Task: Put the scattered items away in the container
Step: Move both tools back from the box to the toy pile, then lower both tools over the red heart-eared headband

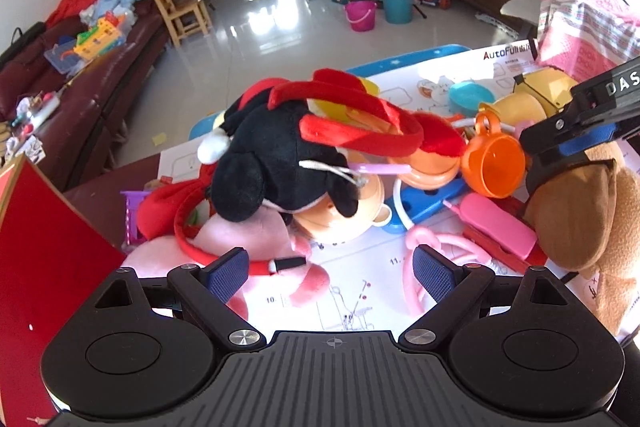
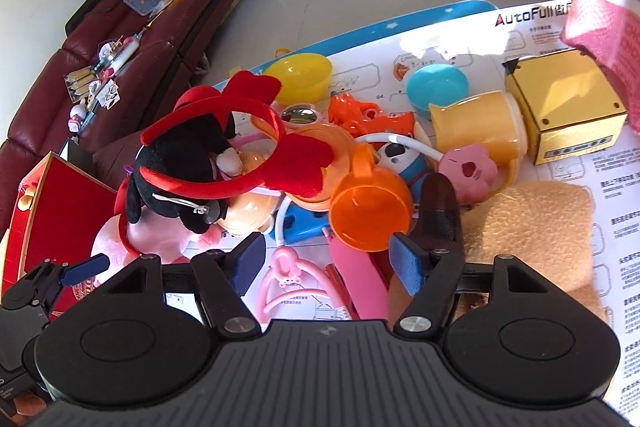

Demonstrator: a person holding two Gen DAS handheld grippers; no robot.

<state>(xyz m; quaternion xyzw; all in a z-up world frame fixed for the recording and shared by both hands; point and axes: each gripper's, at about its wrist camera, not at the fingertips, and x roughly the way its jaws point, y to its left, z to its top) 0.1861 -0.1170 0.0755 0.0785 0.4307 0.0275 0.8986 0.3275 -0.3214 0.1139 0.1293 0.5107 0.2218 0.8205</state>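
Blue ribbed pads line the black fingers of the right gripper [image 2: 326,259], whose jaws stand apart and grasp nothing. Between and just beyond them lie a pale pink plastic hoop with a small animal head [image 2: 286,275] and a flat pink plastic bar [image 2: 356,275]. The bar's long axis runs roughly along the line the gripper points on, so it lies lengthwise between the fingers.

Just past the right-hand fingertip, the translucent orange plastic cup [image 2: 370,215] lies on its side. Its open mouth faces the gripper and its handle points away and up. It is the nearest graspable thing to this gripper, and its rim sits close beside the right pad [image 2: 406,263]; whether they touch cannot be told.

The left gripper [image 1: 332,271] also stands open and empty, above the printed white paper sheet [image 1: 352,291] that covers the table. A pink plush toy [image 1: 256,239] lies at its left fingertip, and the black plush mouse doll with a red fabric headband [image 1: 276,167] is farther ahead. From this side the cup [image 1: 494,163] is well off to the right, next to the right gripper's arm, so the right hand is judged the nearer one for it.

The red-lined open box [image 2: 60,211], probably the container, stands left of the pile, so a lifted toy would travel leftward.
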